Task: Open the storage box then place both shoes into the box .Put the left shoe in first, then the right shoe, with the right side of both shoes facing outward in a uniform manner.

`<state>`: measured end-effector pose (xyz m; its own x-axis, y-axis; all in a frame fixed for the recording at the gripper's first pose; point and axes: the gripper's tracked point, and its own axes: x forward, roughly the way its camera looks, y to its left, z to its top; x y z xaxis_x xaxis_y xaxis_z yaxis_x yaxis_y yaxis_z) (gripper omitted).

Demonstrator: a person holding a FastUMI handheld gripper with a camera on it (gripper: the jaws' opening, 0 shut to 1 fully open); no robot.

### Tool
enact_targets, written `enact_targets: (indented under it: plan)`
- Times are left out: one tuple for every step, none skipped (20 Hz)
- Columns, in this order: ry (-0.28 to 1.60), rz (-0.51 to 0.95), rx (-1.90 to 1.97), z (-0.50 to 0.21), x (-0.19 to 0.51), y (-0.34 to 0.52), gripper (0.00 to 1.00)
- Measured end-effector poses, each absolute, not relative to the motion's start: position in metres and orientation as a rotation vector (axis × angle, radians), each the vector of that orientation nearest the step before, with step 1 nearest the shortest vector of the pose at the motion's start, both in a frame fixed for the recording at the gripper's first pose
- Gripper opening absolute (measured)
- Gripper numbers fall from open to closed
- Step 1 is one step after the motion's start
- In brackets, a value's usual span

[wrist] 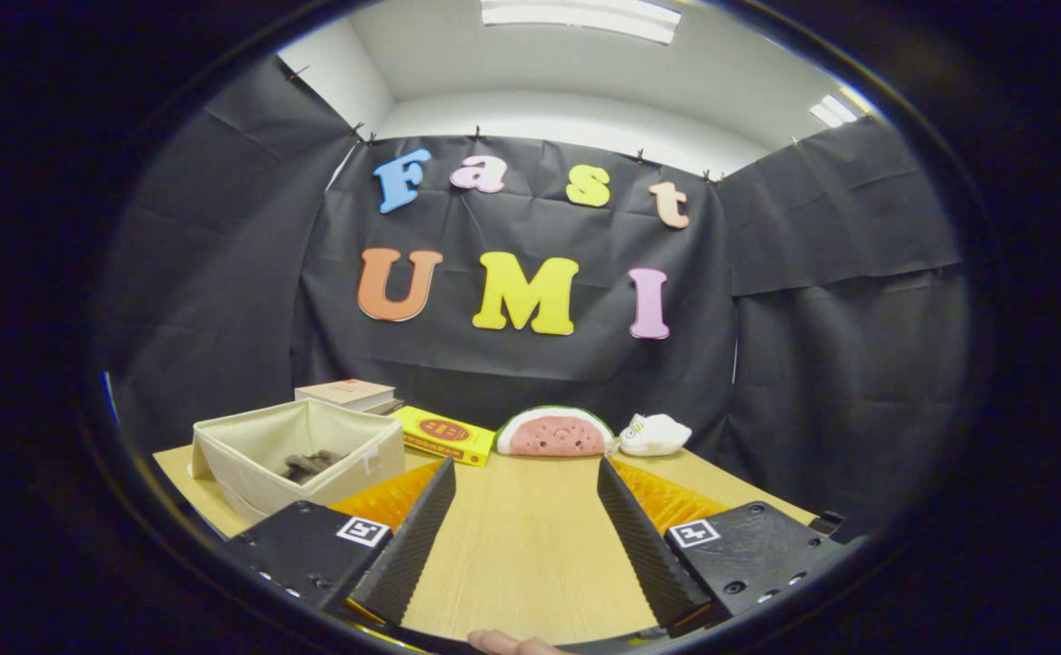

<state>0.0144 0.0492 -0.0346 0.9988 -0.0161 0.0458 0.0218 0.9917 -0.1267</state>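
Pale wooden tabletop, gripper hovering over it, fingers spread wide, nothing between them. Beige fabric storage box sits open ahead-left with something dark inside (maybe a shoe, can't tell); placement likely partway done

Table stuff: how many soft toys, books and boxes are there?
Soft toys: 2, a watermelon-slice plush and a small white plush.
Books: 2, a yellow book and a stack of tan books, number in it unclear.
Boxes: 1, an open beige fabric box holding something dark.
Total: 5.
The gripper is open.
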Motion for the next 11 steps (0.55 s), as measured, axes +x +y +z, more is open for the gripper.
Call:
enact_targets:
  plan:
    - [-0.042, -0.017, -0.124, -0.036, 0.013, 0.05, 0.95]
    - [-0.035, -0.013, -0.121, -0.039, 0.014, 0.05, 0.95]
    - [-0.031, -0.015, -0.125, -0.041, 0.015, 0.05, 0.95]
    - [-0.036, -0.019, -0.134, -0.041, 0.016, 0.049, 0.95]
    - [-0.039, -0.016, -0.135, -0.041, 0.018, 0.048, 0.95]
    - [-0.037, -0.009, -0.13, -0.044, 0.02, 0.051, 0.95]
    - [-0.037, -0.012, -0.129, -0.046, 0.021, 0.049, 0.95]
    - [-0.036, -0.013, -0.126, -0.047, 0.022, 0.046, 0.96]
    - [-0.03, -0.012, -0.117, -0.048, 0.024, 0.045, 0.96]
    - [-0.025, -0.011, -0.11, -0.051, 0.024, 0.044, 0.95]
    - [-0.022, -0.008, -0.105, -0.051, 0.024, 0.044, 0.96]
